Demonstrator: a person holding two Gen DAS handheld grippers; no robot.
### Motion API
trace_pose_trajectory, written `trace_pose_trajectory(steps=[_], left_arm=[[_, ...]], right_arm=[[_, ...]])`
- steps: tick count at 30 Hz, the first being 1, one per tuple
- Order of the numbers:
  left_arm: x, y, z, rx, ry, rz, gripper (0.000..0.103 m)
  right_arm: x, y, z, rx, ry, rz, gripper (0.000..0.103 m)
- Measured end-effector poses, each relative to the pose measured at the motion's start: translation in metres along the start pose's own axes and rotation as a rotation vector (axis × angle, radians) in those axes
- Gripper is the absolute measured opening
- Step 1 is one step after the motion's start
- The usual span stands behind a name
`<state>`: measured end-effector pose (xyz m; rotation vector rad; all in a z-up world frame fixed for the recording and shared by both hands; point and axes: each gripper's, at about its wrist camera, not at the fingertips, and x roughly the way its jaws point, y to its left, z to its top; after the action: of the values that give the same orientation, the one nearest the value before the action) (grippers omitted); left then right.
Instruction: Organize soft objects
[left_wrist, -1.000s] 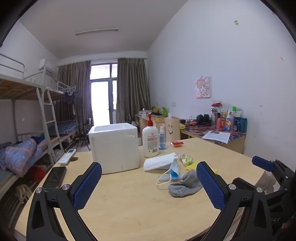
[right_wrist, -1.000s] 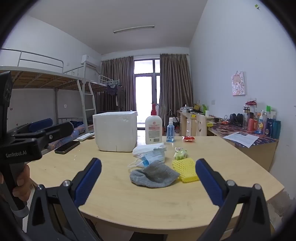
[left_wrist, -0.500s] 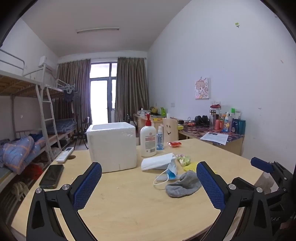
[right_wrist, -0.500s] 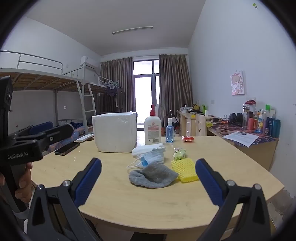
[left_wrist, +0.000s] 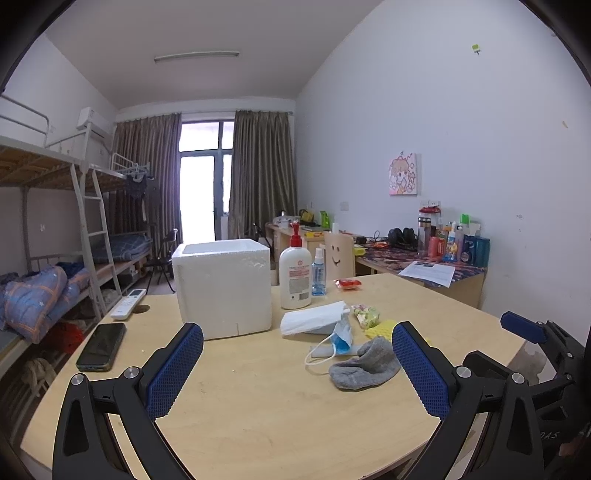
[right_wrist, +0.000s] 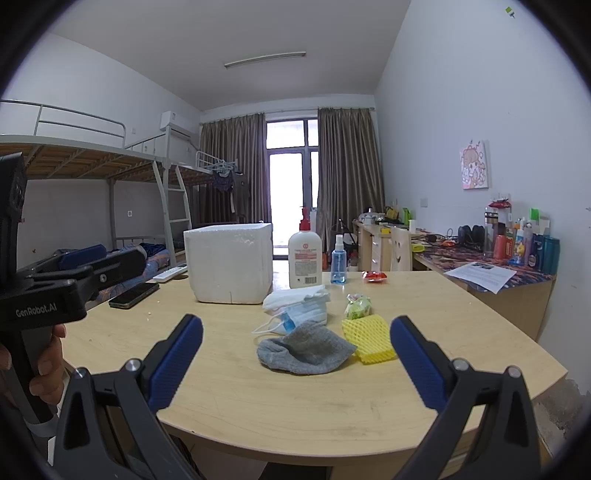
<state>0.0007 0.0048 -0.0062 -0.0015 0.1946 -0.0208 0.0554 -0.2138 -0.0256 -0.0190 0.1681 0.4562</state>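
Observation:
A grey sock (right_wrist: 306, 351) lies on the wooden table (right_wrist: 332, 406), also in the left wrist view (left_wrist: 364, 364). Beside it are a yellow foam net (right_wrist: 368, 339), a blue face mask (right_wrist: 295, 317), a white tissue pack (left_wrist: 312, 320) and a small green packet (right_wrist: 357, 306). A white foam box (left_wrist: 223, 286) stands open-topped behind them. My left gripper (left_wrist: 297, 369) is open and empty over the table's near edge. My right gripper (right_wrist: 295, 363) is open and empty, in front of the sock.
A lotion pump bottle (left_wrist: 294, 275), a blue spray bottle (left_wrist: 318, 272) and a red wrapper (left_wrist: 348, 283) stand behind the soft things. A phone (left_wrist: 101, 345) and a remote (left_wrist: 128, 303) lie at the left. Bunk beds stand left, a cluttered desk right.
Both views have shifted slightly; the objects sit a little further left in the left wrist view. Nothing on the table has moved and both grippers stay open.

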Motion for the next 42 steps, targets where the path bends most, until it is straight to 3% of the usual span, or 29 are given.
trace_pose_trajectory(steps=[42], left_arm=[[-0.0029,0.0004,0.0051,-0.003,0.007,0.002,0.102]], right_arm=[[-0.0021,-0.0006,0.0040,-0.001,0.003,-0.001,0.103]])
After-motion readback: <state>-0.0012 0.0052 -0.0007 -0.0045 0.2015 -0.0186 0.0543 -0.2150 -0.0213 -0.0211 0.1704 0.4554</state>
